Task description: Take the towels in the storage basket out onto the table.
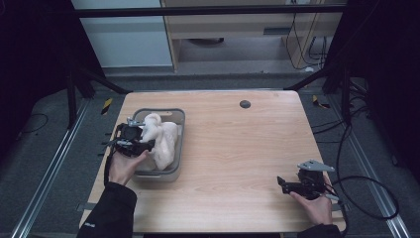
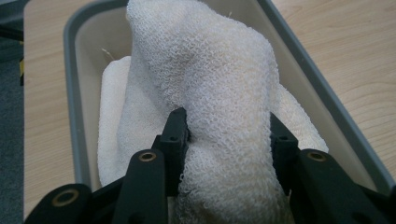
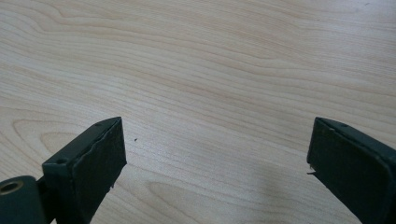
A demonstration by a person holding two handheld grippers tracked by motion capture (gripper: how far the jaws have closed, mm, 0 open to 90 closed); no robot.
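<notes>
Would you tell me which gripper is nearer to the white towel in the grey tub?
Left. The left gripper has its jaws closed around the white towel in the grey tub. The right gripper hovers open, far across the table.

Left gripper [image 1: 141, 144] clamped, apparently; right gripper [image 1: 283, 184] agape.

Grey floor [image 1: 44, 148], wooden cabinet [image 1: 237, 25] behind

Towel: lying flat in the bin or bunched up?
Bunched up. The white towel rises in a hump above the grey bin rim, with the left gripper jaws pinching a thick fold of it.
</notes>
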